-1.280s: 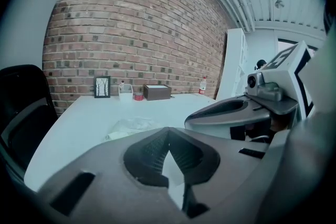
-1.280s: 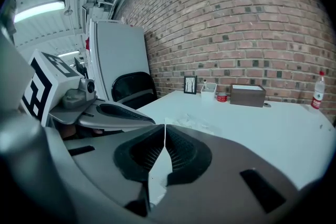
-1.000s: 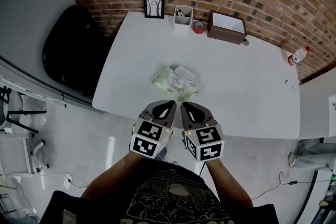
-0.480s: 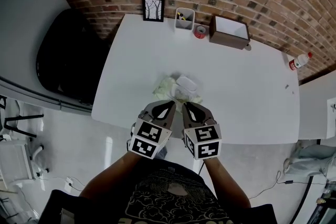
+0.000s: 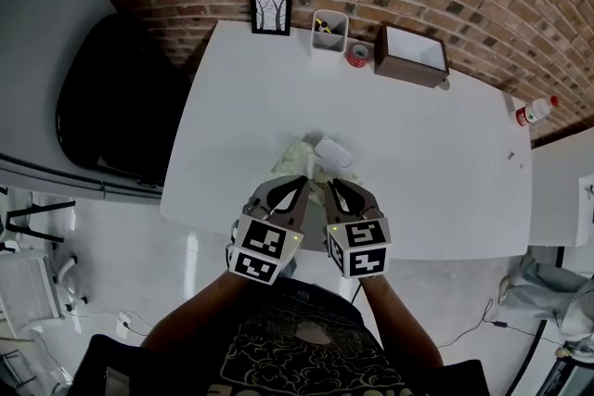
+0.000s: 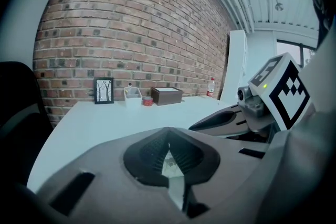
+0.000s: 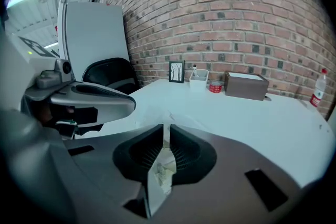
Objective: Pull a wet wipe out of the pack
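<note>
The wet wipe pack is a pale green soft pack with a white lid, lying near the front edge of the white table. My left gripper and right gripper hover side by side over the pack's near edge and hide part of it. Both are shut with nothing between the jaws. In the left gripper view a sliver of the pack shows below the left gripper. The right gripper view shows the pack under the right gripper.
Along the table's far edge by the brick wall stand a framed picture, a white pen cup, a red tape roll and a brown box. A bottle stands at the far right. A black chair sits left of the table.
Both grippers have moved forward together and now overlap the pack's near edge. The pack has not moved on the table.
</note>
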Tool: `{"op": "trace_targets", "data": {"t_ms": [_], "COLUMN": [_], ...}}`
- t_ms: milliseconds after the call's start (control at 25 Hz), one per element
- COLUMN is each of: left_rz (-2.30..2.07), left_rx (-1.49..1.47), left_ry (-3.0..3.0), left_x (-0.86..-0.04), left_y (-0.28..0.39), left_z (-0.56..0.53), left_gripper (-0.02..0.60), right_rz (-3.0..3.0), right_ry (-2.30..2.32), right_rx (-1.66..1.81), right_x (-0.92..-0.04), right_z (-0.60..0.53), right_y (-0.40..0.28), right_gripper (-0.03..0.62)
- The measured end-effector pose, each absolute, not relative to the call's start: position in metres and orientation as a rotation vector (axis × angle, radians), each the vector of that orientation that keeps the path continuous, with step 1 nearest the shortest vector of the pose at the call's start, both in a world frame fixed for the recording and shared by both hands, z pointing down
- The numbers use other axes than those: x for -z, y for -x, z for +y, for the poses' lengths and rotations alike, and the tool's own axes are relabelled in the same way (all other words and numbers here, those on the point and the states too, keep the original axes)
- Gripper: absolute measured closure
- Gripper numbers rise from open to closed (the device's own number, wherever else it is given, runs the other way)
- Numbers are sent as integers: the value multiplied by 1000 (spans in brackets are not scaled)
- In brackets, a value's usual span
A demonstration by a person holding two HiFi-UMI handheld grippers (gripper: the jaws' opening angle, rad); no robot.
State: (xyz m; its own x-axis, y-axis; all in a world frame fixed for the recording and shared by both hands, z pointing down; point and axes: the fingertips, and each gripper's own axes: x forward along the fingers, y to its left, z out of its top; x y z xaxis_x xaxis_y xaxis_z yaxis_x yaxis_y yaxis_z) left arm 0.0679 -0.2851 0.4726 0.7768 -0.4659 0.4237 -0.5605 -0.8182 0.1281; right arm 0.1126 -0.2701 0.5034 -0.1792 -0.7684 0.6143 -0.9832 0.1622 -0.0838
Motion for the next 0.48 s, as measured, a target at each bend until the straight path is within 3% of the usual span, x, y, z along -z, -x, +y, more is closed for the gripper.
{"op": "trace_targets", "data": {"t_ms": [480], "left_rz": [-825], "left_rx": [-502], "left_ry": [-2766], "left_x": [-473], "left_y": [-61], "left_z": [-304], "left_gripper": [569], "right_rz": [-1968], "right_ry": [-1628], "right_rx": [-740], "right_x": [-525], "right_z": [-280], "right_y": [-114], "right_gripper": [531]}}
